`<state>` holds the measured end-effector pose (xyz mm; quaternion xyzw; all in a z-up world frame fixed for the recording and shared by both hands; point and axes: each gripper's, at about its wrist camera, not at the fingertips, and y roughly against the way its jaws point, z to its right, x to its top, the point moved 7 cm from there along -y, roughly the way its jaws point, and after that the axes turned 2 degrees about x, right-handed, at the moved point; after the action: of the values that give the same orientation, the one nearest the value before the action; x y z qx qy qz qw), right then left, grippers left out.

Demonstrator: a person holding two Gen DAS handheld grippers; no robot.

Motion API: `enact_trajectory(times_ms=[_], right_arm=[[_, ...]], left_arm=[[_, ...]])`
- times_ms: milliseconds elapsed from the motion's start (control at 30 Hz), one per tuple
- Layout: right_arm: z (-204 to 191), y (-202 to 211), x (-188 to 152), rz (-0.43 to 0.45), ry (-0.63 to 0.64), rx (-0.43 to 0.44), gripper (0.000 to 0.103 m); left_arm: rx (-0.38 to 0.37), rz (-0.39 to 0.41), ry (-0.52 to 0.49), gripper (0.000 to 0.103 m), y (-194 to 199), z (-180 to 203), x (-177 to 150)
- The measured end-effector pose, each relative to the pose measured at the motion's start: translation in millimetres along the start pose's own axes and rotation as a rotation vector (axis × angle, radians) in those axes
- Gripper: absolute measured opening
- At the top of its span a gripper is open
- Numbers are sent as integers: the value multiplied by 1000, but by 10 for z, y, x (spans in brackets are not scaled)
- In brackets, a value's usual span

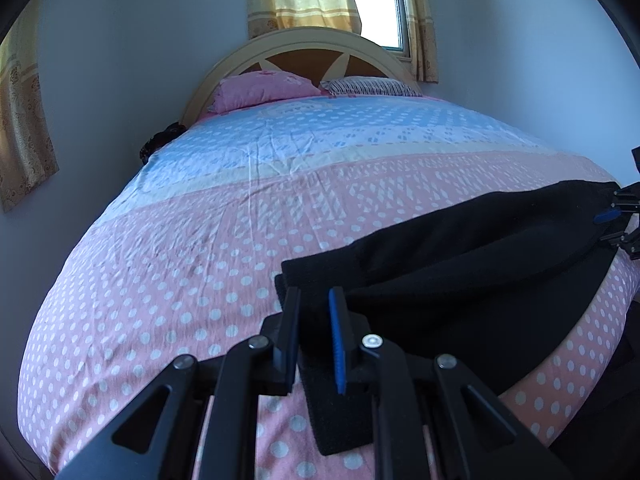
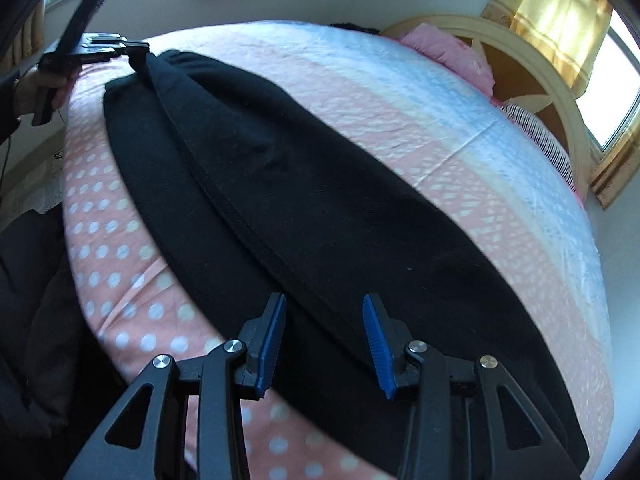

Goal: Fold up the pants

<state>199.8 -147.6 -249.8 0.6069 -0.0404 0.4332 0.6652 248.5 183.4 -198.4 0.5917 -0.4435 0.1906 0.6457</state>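
Note:
Black pants (image 1: 480, 260) (image 2: 300, 200) lie stretched lengthwise along the near edge of the bed, folded leg over leg. My left gripper (image 1: 316, 332) is shut on one end of the pants, with black cloth pinched between its pads. In the right wrist view, the left gripper (image 2: 138, 54) holds that end slightly lifted. My right gripper (image 2: 326, 340) stands open at the opposite end, its blue pads wide apart with the pants' seam running between them. From the left wrist view, the right gripper (image 1: 614, 220) sits at the far right end of the pants.
The bed (image 1: 160, 280) has a pink and blue dotted sheet. A pink pillow (image 1: 260, 88) and a striped pillow (image 1: 372, 86) rest against the headboard (image 1: 300, 40). Behind it is a curtained window (image 1: 376, 4). A person's hand (image 2: 32, 88) holds the left gripper. Dark clothing (image 2: 32, 280) is beside the bed.

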Motion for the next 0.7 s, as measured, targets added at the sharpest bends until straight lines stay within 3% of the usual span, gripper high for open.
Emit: enact_trajectory(times_ms=[133,400,567,700], right_arm=[[-20,8,68,11,-11,15,4],[15,504,123,100,-43,15,3],[-165,257,-134,31,-8,26,3],[-110,196,-169,26,-19,37,3]], left_arm=[[-14,15,-10,15,60,13,44],[-136,74,17,14,407,-35,52],[-159,13,1,14,346,91,-273],[-169,18,20,14,398,94,-346]])
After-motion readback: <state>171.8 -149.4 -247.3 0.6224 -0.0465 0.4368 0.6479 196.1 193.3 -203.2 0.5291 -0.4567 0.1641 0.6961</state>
